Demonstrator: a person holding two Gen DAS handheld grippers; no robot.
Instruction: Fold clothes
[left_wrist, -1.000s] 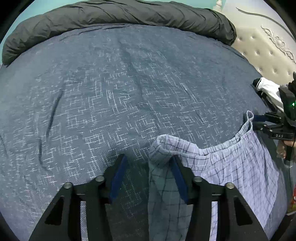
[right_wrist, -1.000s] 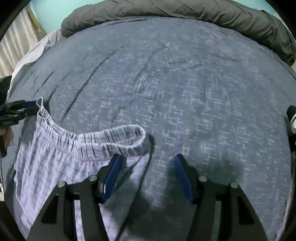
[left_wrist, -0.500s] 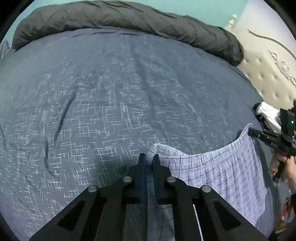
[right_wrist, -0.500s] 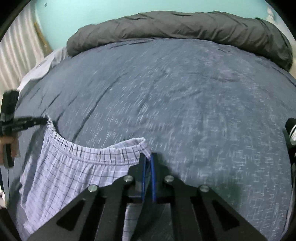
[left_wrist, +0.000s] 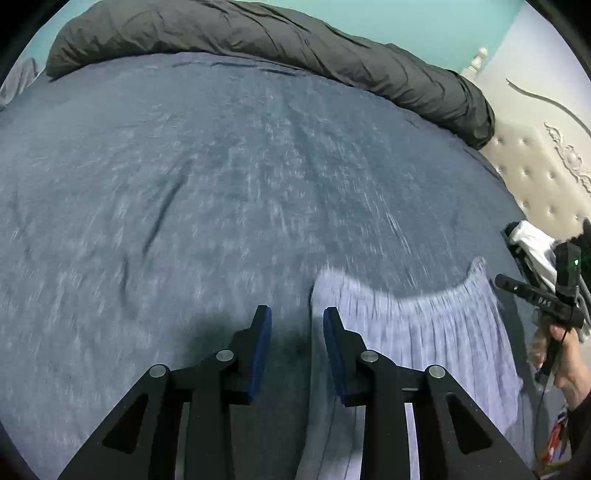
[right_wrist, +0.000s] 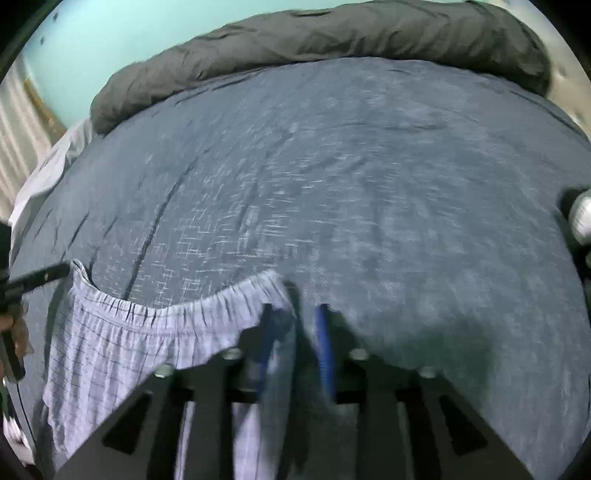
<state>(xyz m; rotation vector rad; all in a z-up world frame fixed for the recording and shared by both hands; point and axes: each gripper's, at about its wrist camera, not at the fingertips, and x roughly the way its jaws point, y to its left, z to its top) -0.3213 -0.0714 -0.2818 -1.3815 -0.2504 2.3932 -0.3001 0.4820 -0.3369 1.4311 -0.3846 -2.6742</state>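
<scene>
Now the light blue checked shorts with the gathered elastic waistband (left_wrist: 424, 332) lie flat on the dark blue patterned bedspread (left_wrist: 221, 184), waistband toward the bed's middle. The left gripper (left_wrist: 295, 321) is opening; its blue pads stand partly apart, the waistband corner at its right pad, not pressed. The right gripper (right_wrist: 293, 317) is opening too, blurred, with the other corner between its pads, apparently loose. A dark grey rolled duvet (left_wrist: 277, 40) lies along the far edge.
</scene>
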